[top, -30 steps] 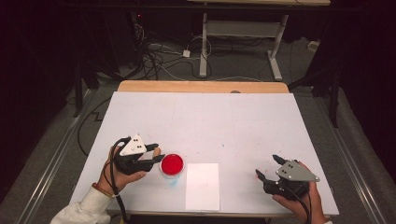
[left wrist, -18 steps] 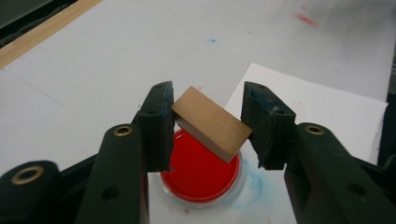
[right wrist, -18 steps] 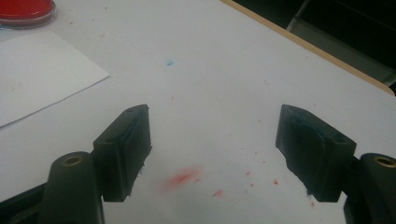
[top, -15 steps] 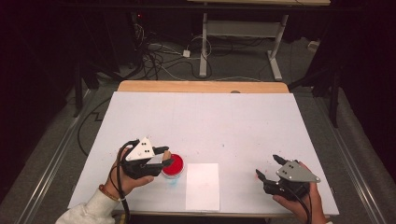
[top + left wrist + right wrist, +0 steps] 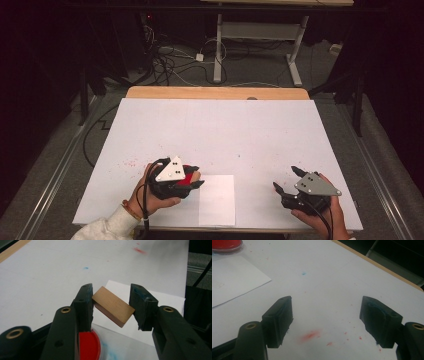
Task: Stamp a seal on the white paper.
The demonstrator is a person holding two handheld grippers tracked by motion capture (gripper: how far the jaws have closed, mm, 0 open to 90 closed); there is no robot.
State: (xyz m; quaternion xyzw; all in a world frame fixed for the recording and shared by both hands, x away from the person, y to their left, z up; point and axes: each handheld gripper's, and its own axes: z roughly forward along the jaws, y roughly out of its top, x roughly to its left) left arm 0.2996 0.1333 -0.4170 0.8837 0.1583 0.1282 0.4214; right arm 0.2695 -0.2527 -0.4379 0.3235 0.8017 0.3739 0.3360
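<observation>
The left gripper (image 5: 111, 306), clamped on a wooden block (image 5: 113, 305), has shifted right over the red ink pad (image 5: 187, 178), nearer the paper sheet (image 5: 217, 200). The right gripper (image 5: 327, 317) stays put, jaws wide apart.

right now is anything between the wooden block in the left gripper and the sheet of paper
Nothing visible. The left gripper holds the wooden block in the air, with the red ink pad below it and the white paper bare just beyond.
</observation>
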